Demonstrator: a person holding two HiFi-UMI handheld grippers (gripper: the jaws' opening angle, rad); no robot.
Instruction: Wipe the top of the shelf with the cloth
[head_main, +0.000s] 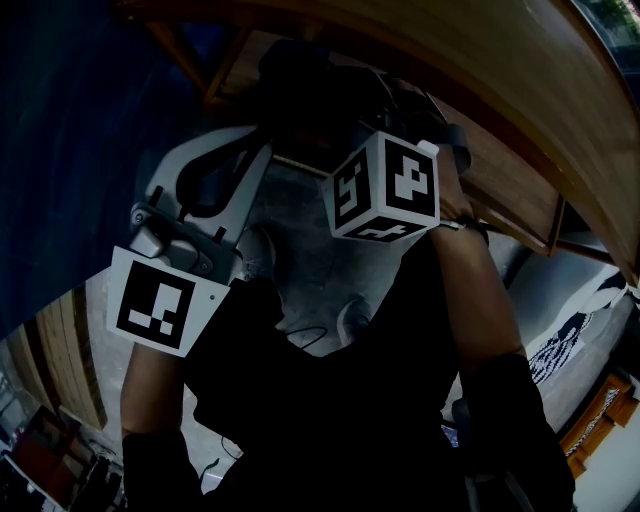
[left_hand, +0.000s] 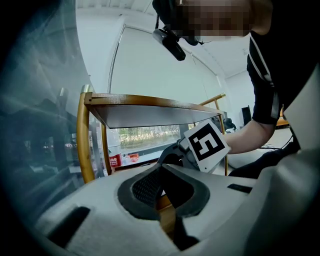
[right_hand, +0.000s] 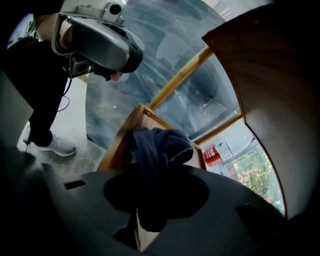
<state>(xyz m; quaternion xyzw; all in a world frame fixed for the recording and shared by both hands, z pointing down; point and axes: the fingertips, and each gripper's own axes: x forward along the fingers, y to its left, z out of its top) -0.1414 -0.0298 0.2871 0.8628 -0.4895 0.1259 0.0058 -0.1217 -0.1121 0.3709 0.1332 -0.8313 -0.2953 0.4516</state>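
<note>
My left gripper (left_hand: 161, 176) was clenched shut on nothing, its grey jaws meeting with only a thin slit between them where wood showed through. In its view the shelf (left_hand: 150, 107) stood ahead and above. A bamboo post (left_hand: 82, 135) rose at the left of the frame, the front edge of the shelf's top ran rightward from it, and there was open air beneath it through to the window (left_hand: 145, 135). A glass panel (left_hand: 45, 125) closed off the far left, so I had little room on that side. The right gripper's marker cube (left_hand: 207, 146) showed at centre right, below the right end of that edge. The right gripper (right_hand: 156, 186) was clamped on the dark blue cloth (right_hand: 161, 142), which was bunched between the jaws and rose past their tips. In the right gripper view the cloth sat mid-frame, just over a pale wooden corner of the shelf, and I could not tell whether it touched the wood. A broad brown wooden surface (right_hand: 270, 85) filled the upper right, crowding that edge. Toward the lower left lay open grey floor (right_hand: 75, 120) around the person's shoe (right_hand: 57, 146).
</note>
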